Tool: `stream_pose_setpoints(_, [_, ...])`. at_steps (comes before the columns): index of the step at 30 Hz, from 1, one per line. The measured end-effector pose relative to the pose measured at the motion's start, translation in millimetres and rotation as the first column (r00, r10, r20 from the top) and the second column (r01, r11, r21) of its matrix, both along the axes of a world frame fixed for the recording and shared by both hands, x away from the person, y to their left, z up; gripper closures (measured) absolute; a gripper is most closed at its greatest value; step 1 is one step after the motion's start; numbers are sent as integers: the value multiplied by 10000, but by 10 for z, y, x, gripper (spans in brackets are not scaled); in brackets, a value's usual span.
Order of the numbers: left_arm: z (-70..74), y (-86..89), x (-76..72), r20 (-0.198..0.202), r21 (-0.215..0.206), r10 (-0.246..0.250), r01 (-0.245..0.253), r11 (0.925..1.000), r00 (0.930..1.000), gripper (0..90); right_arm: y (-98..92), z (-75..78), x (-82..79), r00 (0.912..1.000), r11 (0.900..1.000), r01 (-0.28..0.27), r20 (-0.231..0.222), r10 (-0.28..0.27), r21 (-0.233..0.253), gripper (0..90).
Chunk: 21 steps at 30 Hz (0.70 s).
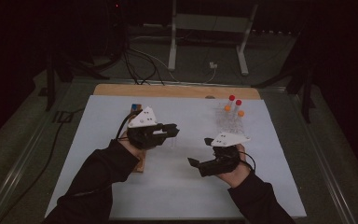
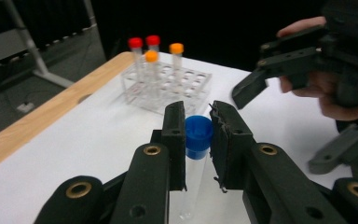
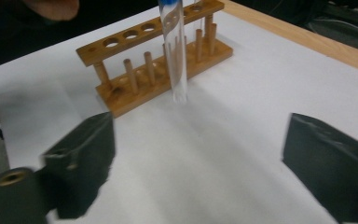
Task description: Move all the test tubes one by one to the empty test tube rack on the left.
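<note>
left gripper (image 2: 198, 122) jaws seemingly clamp the blue-capped tube (image 2: 196, 158); right gripper (image 3: 198, 154) jaws wide.

A clear test tube (image 2: 194, 179) with a blue cap (image 2: 198, 135) hangs upright, clamped at the cap, its rounded bottom above the white bench (image 2: 98, 135)

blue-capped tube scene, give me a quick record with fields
held item: blue-capped tube, clear, hanging upright above the table
left gripper: shut on the tube just under its cap
right gripper: open, holding nothing, aimed at the tube
wooden rack: behind the tube, holes free
clear rack: far side, holds two red-capped and two orange-capped tubes
surface: white sheet on a wooden table
</note>
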<state>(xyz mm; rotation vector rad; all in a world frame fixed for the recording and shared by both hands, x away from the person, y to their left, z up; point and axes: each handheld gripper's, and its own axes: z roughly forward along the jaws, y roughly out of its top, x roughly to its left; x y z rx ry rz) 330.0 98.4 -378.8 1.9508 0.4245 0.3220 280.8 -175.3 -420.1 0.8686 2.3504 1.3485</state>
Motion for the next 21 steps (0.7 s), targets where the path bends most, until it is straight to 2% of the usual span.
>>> stream_pose_setpoints(4, [66, 117, 52, 107, 73, 408, -409, 9991, 9991, 775, -17, 16, 3, 10000, 9998, 79, 15, -79, 172, 0])
stream_pose_setpoints(10, [168, 322, 164, 214, -25, 1039, -1039, 9946, 9944, 775, -50, 26, 8, 10000, 9993, 12, -30, -11, 373, 0])
stream_pose_setpoints(15, [246, 502, 267, 295, -87, 1689, -1688, 9856, 9852, 775, -63, 27, 10, 9999, 9987, -87, -65, 90, 497, 0])
stream_pose_setpoints(21, [258, 685, 366, 357, -138, 2345, -2341, 9721, 9715, 775, -69, 23, 9, 9998, 9986, -168, -50, 171, 502, 0])
